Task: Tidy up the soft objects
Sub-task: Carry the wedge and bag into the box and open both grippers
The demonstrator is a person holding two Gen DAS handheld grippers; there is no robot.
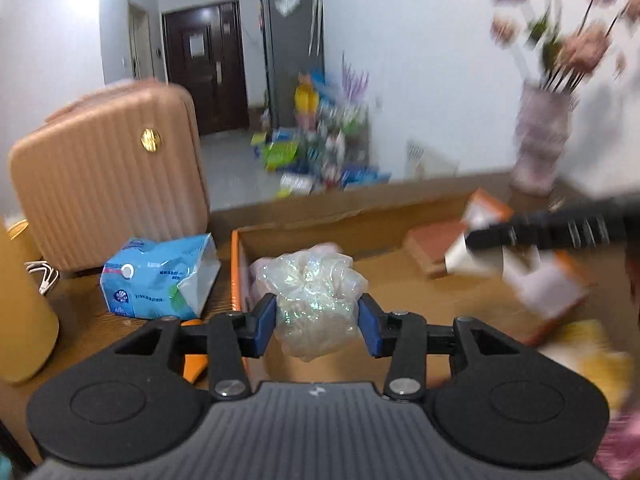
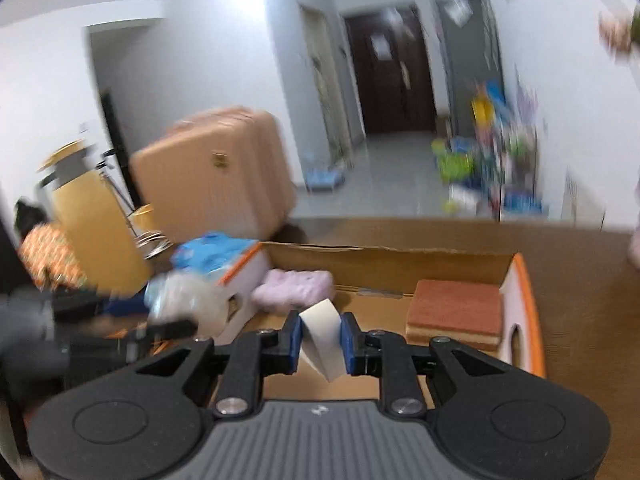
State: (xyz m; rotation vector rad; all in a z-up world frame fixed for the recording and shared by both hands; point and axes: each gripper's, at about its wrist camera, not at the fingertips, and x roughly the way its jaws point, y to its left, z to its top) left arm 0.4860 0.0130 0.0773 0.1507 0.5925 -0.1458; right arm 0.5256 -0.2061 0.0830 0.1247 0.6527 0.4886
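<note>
Both grippers hang over the open cardboard box (image 2: 384, 264), the left gripper (image 1: 318, 314) pinching a crinkly clear plastic bag (image 1: 312, 292) above its left end, the right gripper (image 2: 320, 342) clamped on a folded white card (image 2: 320, 334) near the brown sponge (image 2: 456, 312).

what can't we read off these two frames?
- Left wrist view: the right gripper and the white piece it holds are smeared by motion blur; the flowers too.
- Right wrist view: the left gripper is blurred and its jaws unreadable.
- Box floor: partly hidden behind both grippers.
</note>
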